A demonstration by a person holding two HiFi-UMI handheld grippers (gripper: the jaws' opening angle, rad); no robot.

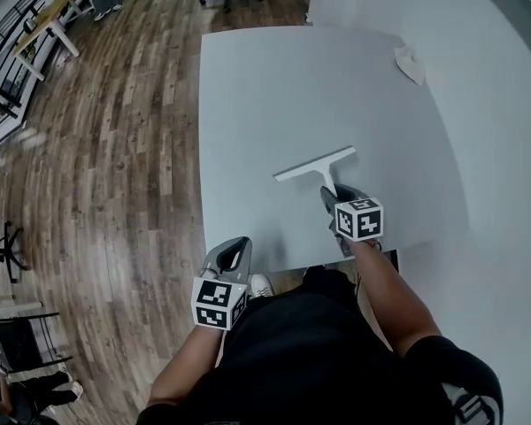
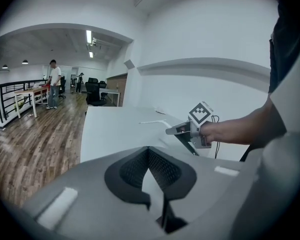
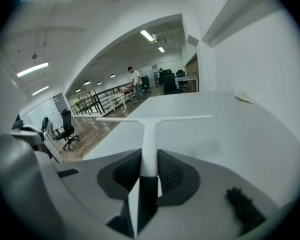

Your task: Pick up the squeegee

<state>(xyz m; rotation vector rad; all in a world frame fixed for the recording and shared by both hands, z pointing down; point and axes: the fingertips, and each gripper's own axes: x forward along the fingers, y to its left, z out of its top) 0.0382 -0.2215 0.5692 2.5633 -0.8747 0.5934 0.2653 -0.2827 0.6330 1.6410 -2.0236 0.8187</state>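
Right gripper (image 1: 330, 195) has its jaws clamped on the white handle of the squeegee (image 1: 316, 163), with the blade sticking out crosswise in front, over the near part of the white table (image 1: 265, 96). Left gripper (image 1: 233, 248) sits off the table's near edge, jaw tips pressed together with nothing in them.
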